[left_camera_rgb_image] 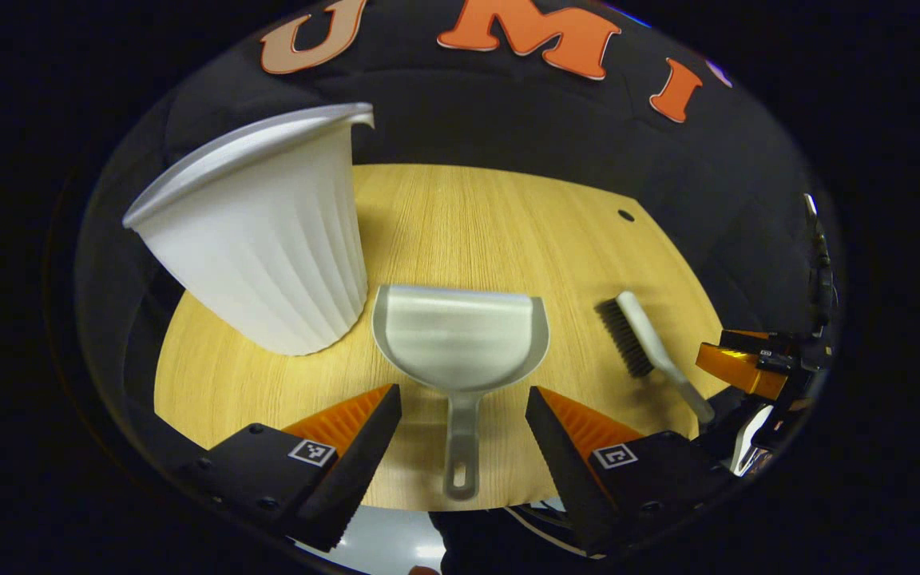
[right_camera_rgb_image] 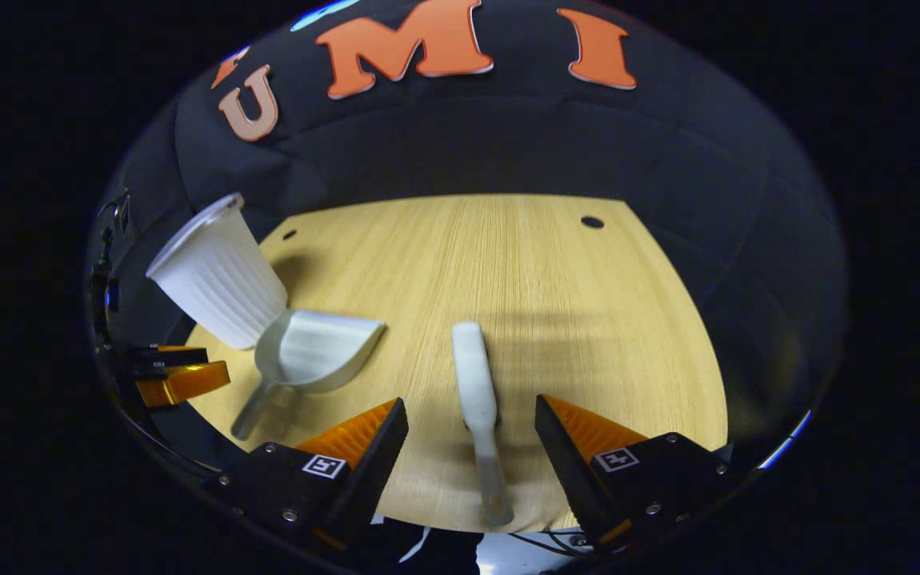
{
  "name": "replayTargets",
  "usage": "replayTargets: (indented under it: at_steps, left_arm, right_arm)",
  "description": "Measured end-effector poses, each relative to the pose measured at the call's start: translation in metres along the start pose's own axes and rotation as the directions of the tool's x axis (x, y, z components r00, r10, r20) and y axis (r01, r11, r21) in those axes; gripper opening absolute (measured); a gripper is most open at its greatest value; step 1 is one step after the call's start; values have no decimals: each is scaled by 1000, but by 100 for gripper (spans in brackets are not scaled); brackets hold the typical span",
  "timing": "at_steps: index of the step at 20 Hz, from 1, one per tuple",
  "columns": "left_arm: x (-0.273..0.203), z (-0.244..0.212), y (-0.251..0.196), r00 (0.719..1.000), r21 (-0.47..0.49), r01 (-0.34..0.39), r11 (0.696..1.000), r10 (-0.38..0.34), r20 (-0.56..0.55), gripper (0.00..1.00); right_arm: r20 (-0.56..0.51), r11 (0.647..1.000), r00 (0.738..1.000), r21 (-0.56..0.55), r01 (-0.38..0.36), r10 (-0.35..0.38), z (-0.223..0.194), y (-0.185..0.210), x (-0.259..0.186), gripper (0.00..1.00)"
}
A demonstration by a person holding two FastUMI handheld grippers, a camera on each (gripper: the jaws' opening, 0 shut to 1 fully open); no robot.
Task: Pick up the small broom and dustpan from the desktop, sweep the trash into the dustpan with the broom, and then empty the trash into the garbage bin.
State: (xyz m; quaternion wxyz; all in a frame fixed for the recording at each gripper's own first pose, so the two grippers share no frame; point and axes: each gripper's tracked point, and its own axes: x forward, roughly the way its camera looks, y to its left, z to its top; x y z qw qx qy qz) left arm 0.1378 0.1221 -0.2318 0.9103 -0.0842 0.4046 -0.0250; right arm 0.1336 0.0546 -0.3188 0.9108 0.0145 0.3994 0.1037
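A grey dustpan (left_camera_rgb_image: pixel 460 335) lies flat on the wooden desktop (left_camera_rgb_image: pixel 492 231), its handle pointing back between the fingers of my left gripper (left_camera_rgb_image: pixel 464 395), which stands open just short of it. To its right lies the small white broom (left_camera_rgb_image: pixel 648 347) with dark bristles. In the right gripper view the broom (right_camera_rgb_image: pixel 477 399) lies lengthwise, its handle running between the open fingers of my right gripper (right_camera_rgb_image: pixel 472 407). The dustpan (right_camera_rgb_image: pixel 308 351) sits to the left there. The white ribbed garbage bin (left_camera_rgb_image: pixel 268 231) stands at the dustpan's left, also the bin (right_camera_rgb_image: pixel 216 275) beyond the dustpan.
The right gripper (left_camera_rgb_image: pixel 755 371) appears at the far right of the left gripper view; the left gripper (right_camera_rgb_image: pixel 176 371) appears at the far left of the right gripper view. Two small holes (right_camera_rgb_image: pixel 592 221) mark the desktop's far corners. Bare wood stretches behind the tools.
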Motion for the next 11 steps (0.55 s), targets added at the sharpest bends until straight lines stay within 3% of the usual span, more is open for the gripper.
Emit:
replayTargets:
  at_steps: [3, 5, 8, 10, 11]
  left_arm:
    - [-15, 17, 3, 982, -55, 78, 995, -67, 179, 98]
    - [-32, 26, 7, 944, -36, 68, 997, -52, 325, 98]
    - [-52, 33, 7, 846, -10, 40, 999, -28, 532, 98]
    - [-62, 43, 7, 753, 13, 20, 1000, -24, 658, 97]
    - [-62, 45, 9, 721, 20, -2, 1000, -12, 693, 96]
  right_arm:
    - [223, 1000, 975, 30, -9, 2, 67, 13, -46, 96]
    - [382, 1000, 924, 23, 0, -9, 107, 22, -80, 97]
    - [590, 1000, 807, 0, 20, -16, 163, 36, -143, 95]
    - [685, 999, 729, -16, 34, -14, 182, 45, -177, 95]
    - [712, 999, 702, -18, 42, -16, 185, 46, -188, 95]
